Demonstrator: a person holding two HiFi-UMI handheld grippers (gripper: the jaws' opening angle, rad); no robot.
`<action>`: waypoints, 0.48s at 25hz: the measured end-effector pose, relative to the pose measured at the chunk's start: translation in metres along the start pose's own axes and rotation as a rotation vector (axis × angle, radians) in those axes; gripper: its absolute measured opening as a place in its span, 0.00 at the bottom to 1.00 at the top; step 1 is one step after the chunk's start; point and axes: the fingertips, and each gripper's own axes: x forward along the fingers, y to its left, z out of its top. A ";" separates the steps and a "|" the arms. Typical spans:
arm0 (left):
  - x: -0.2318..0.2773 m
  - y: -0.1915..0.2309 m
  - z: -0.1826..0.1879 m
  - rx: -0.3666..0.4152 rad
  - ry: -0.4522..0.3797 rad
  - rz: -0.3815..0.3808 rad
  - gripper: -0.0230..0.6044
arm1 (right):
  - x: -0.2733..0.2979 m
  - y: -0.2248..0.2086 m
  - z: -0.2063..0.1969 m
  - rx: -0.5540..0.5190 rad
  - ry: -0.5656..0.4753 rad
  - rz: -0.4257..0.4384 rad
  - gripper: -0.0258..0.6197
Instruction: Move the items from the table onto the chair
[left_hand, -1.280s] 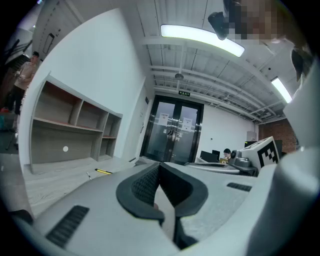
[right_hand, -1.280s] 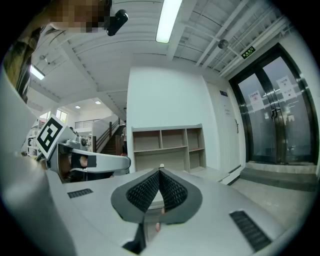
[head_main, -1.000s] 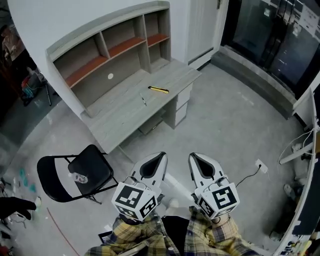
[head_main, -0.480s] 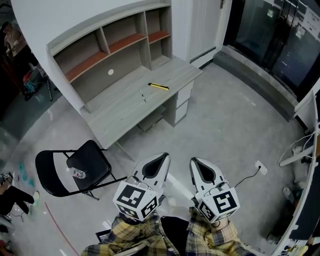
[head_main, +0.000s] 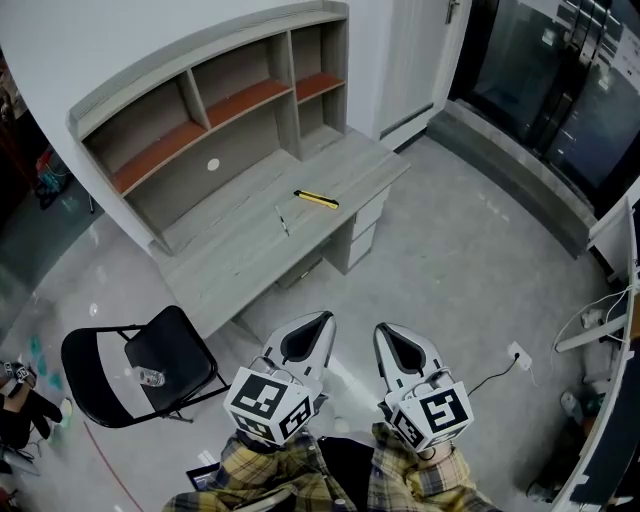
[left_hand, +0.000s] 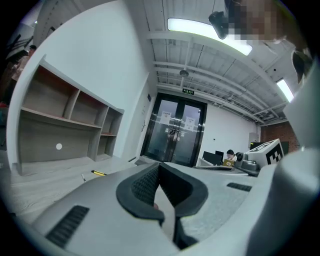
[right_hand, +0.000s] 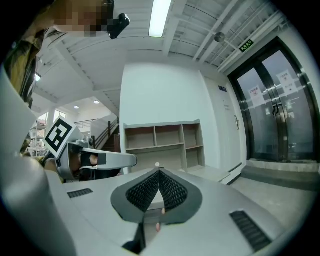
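Well beyond the fingertips of the left gripper (head_main: 321, 317) and right gripper (head_main: 385, 331), both clenched empty, a yellow knife (head_main: 316, 199) lies on the table (head_main: 240, 250).

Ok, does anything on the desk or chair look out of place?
Nothing stands out. A yellow tool and a thin pen-like item lie flat on the desk; a small object rests on the chair seat.

both tongs, left (head_main: 308, 331) and right (head_main: 396, 340), closed, empty, side by side.
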 end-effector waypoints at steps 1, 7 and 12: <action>0.010 0.010 0.006 0.000 -0.006 -0.004 0.04 | 0.014 -0.006 0.003 -0.013 0.002 0.002 0.07; 0.058 0.072 0.035 0.005 -0.013 -0.017 0.04 | 0.095 -0.032 0.021 -0.021 0.003 0.013 0.07; 0.077 0.121 0.041 -0.004 0.008 -0.009 0.04 | 0.146 -0.038 0.020 -0.018 0.023 0.022 0.07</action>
